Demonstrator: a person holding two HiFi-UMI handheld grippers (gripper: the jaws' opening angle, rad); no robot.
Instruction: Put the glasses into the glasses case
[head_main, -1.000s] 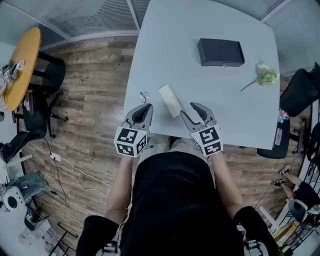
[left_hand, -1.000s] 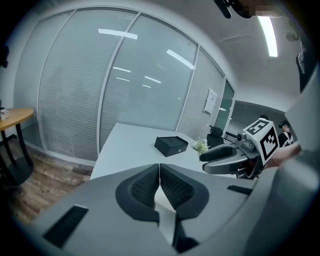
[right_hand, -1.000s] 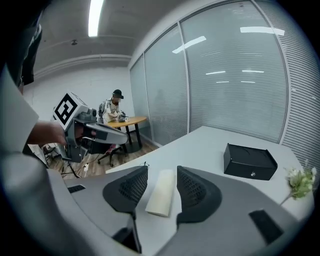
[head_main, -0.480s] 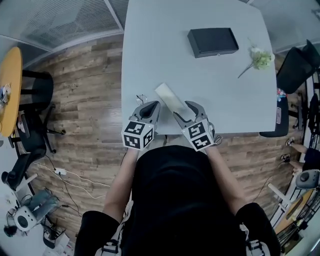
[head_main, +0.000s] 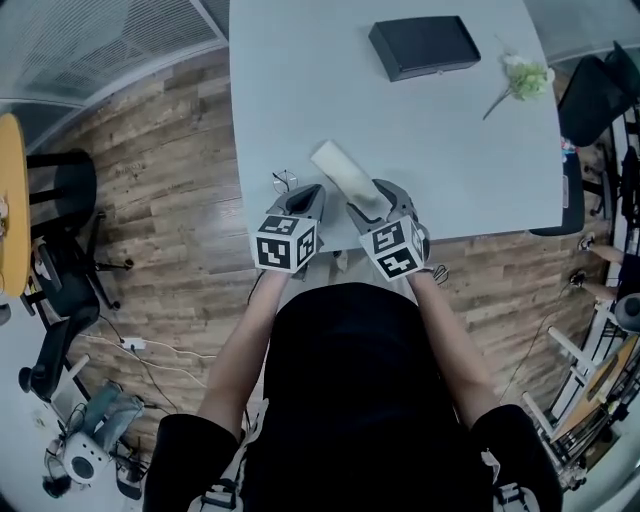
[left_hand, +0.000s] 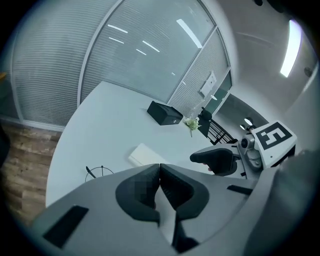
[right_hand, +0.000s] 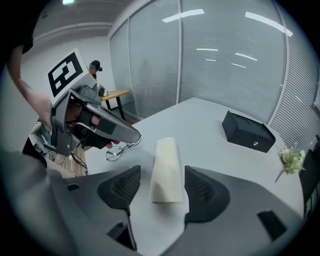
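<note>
Glasses (head_main: 287, 183): thin wire, light, fragile, near counter (head_main: 400, 130) edge; I would pinch the bridge gently.
Case (head_main: 335, 165): on counter just beside them.
Right tongs (right_hand: 162, 175): just opened wide, the case between them, untouched.
Left tongs (left_hand: 160, 167): closed, empty.

The left tool (left_hand: 159, 174) and the right tool (right_hand: 160, 187) are grey moulded shells with dark, ribbed pads (right_hand: 120, 188) inside the jaw tips. Behind each tool's jaws sits a white cube (head_main: 285, 241) printed with black square markers. The person wears a black top (head_main: 340, 400); its short sleeves (head_main: 185, 450) end well behind the tools.
</note>
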